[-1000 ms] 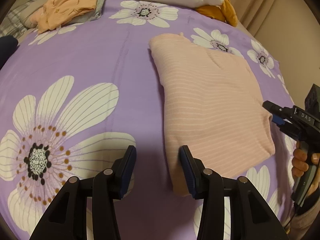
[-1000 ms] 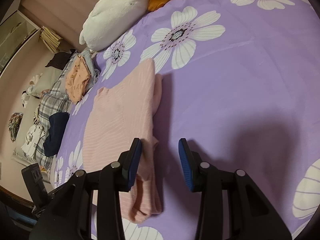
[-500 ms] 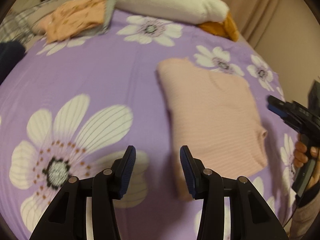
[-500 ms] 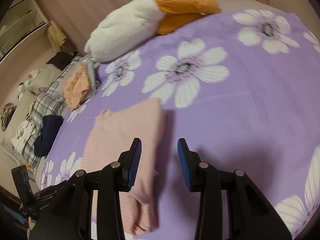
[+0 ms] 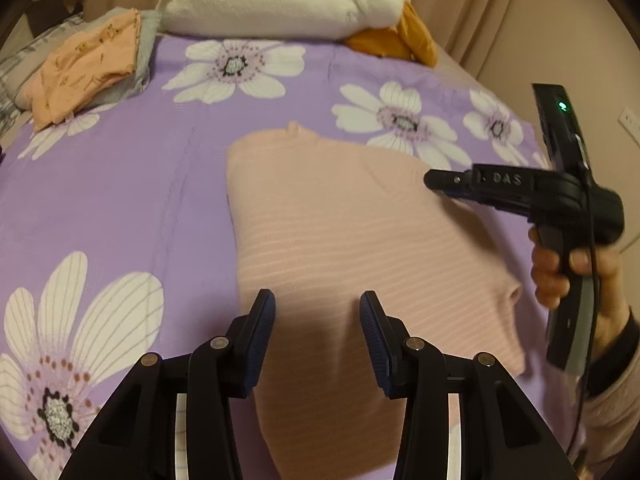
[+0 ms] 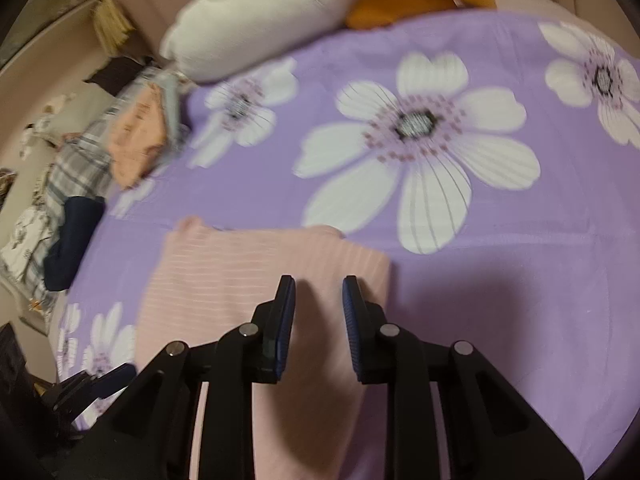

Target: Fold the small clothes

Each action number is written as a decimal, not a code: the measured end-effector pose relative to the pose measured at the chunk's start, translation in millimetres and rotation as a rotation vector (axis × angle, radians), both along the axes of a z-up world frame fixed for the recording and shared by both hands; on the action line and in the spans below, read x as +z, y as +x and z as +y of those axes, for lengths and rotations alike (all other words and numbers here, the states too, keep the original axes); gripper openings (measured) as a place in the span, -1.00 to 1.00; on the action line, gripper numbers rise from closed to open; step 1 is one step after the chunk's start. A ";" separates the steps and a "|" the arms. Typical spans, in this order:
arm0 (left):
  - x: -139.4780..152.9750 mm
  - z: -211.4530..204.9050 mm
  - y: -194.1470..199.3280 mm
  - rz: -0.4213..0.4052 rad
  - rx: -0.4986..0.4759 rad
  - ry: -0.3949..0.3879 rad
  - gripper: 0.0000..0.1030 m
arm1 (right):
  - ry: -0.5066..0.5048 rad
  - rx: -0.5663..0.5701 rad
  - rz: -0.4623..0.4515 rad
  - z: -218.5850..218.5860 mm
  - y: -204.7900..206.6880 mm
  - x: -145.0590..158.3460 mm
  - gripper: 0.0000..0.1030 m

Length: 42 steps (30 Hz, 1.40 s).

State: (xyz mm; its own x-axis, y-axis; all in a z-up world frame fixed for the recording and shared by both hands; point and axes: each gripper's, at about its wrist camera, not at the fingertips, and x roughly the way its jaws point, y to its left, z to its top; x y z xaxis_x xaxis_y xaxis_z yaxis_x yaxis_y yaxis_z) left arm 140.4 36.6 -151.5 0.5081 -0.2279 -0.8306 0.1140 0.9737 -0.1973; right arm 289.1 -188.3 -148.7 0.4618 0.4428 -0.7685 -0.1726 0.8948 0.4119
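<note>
A folded pink striped garment lies flat on the purple flowered bedspread. My left gripper is open and empty, above the garment's near edge. My right gripper is open and empty, above the garment near its far right corner. In the left wrist view the right gripper shows side-on, held in a hand over the garment's right side.
A stack of folded clothes topped by an orange piece lies at the far left of the bed. A white plush with orange parts lies along the headboard. Plaid and navy clothes lie at the left edge. A curtain and wall stand at the right.
Both grippers have moved in over the pink garment. The right gripper has risen and swung toward the garment's far corner. Both stay open and empty.
</note>
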 end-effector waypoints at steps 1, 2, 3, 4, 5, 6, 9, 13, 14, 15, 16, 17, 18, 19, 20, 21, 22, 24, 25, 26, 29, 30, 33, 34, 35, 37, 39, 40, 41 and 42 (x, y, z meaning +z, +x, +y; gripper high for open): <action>-1.7 0.4 -0.6 0.006 0.000 -0.001 -0.14 | -0.009 -0.009 0.022 -1.4 3.6 -6.3 -0.58; -2.8 0.7 -0.8 0.008 -0.002 -0.004 -0.14 | -0.003 -0.015 0.050 -3.3 6.5 -13.3 -0.58; -2.7 1.4 -0.7 0.008 -0.005 -0.006 -0.14 | 0.011 -0.018 0.061 -4.5 6.8 -16.3 -0.58; -1.9 0.9 -1.0 0.008 -0.005 -0.007 -0.14 | 0.021 -0.020 0.058 -5.6 7.2 -17.0 -0.58; -0.8 0.5 -1.0 0.010 -0.005 -0.006 -0.14 | 0.021 -0.019 0.055 -5.9 7.0 -16.3 -0.58; 0.6 0.2 -0.9 0.010 -0.004 -0.006 -0.14 | 0.021 -0.018 0.053 -5.9 6.4 -15.9 -0.58; 8.5 3.4 3.0 0.001 0.007 -0.023 -0.14 | 0.036 -0.021 0.041 -9.3 1.5 -10.0 -0.56; 16.7 14.4 20.4 -0.014 0.051 -0.057 -0.14 | 0.076 0.006 -0.013 -13.4 -13.0 4.7 -0.48; 17.8 18.0 28.0 -0.017 0.064 -0.069 -0.14 | 0.090 0.027 -0.029 -13.9 -19.1 9.4 -0.48; 17.8 21.5 36.4 -0.016 0.081 -0.079 -0.14 | 0.094 0.039 -0.039 -13.1 -22.5 11.8 -0.48; 17.3 23.6 42.8 -0.013 0.090 -0.090 -0.14 | 0.094 0.047 -0.045 -11.5 -24.1 13.2 -0.48; 16.5 26.4 52.4 -0.010 0.097 -0.115 -0.14 | 0.097 0.057 -0.052 -10.7 -27.3 15.1 -0.48; 15.5 28.1 62.1 -0.007 0.102 -0.134 -0.14 | 0.104 0.063 -0.056 -10.0 -29.1 15.8 -0.48; 14.4 29.1 68.8 -0.006 0.105 -0.143 -0.14 | 0.117 0.072 -0.059 -9.4 -32.8 16.4 -0.48; 13.0 29.5 77.5 -0.005 0.106 -0.157 -0.14 | 0.122 0.078 -0.059 -8.9 -34.5 16.0 -0.48; 11.8 30.2 83.4 -0.004 0.108 -0.168 -0.14 | 0.125 0.083 -0.059 -7.8 -37.7 15.4 -0.48; 8.8 31.9 93.4 0.004 0.115 -0.192 -0.14 | 0.127 0.086 -0.060 -7.4 -39.3 15.3 -0.48; 1.3 35.3 109.5 0.024 0.143 -0.206 -0.14 | 0.134 0.099 -0.063 -6.4 -44.7 13.4 -0.48; -1.6 37.6 113.6 0.034 0.152 -0.209 -0.14 | 0.133 0.102 -0.063 -6.0 -46.5 12.5 -0.48; -7.4 39.8 120.4 0.050 0.166 -0.211 -0.14 | 0.129 0.102 -0.065 -5.7 -48.6 11.6 -0.48; -21.8 43.0 130.7 0.083 0.184 -0.205 -0.26 | 0.140 0.102 -0.068 -6.9 -51.5 9.9 -0.49; -24.6 43.3 132.1 0.088 0.184 -0.199 -0.37 | 0.140 0.101 -0.066 -6.8 -51.4 9.3 -0.49; -26.4 42.9 136.1 0.082 0.186 -0.175 -0.53 | 0.129 0.103 -0.056 -5.3 -49.9 7.0 -0.49; -27.6 43.8 138.2 0.085 0.187 -0.177 -0.53 | 0.122 0.103 -0.052 -4.8 -49.3 5.9 -0.53; -28.4 44.7 139.5 0.087 0.189 -0.179 -0.53 | 0.112 0.102 -0.044 -3.7 -47.9 3.7 -0.54; -29.5 45.6 142.5 0.091 0.191 -0.178 -0.53 | 0.103 0.096 -0.018 -4.1 -44.7 -2.0 -0.55; -29.4 44.3 145.4 0.094 0.187 -0.163 -0.53 | 0.100 0.084 0.009 -4.8 -41.4 -9.5 -0.55; -29.2 44.2 147.1 0.094 0.186 -0.155 -0.53 | 0.102 0.079 0.012 -5.4 -40.2 -11.8 -0.56; -28.3 44.8 148.3 0.094 0.194 -0.148 -0.53 | 0.104 0.072 0.013 -6.4 -38.6 -13.6 -0.56; -28.0 46.1 149.5 0.097 0.202 -0.149 -0.53 | 0.105 0.061 0.016 -8.0 -37.6 -14.6 -0.56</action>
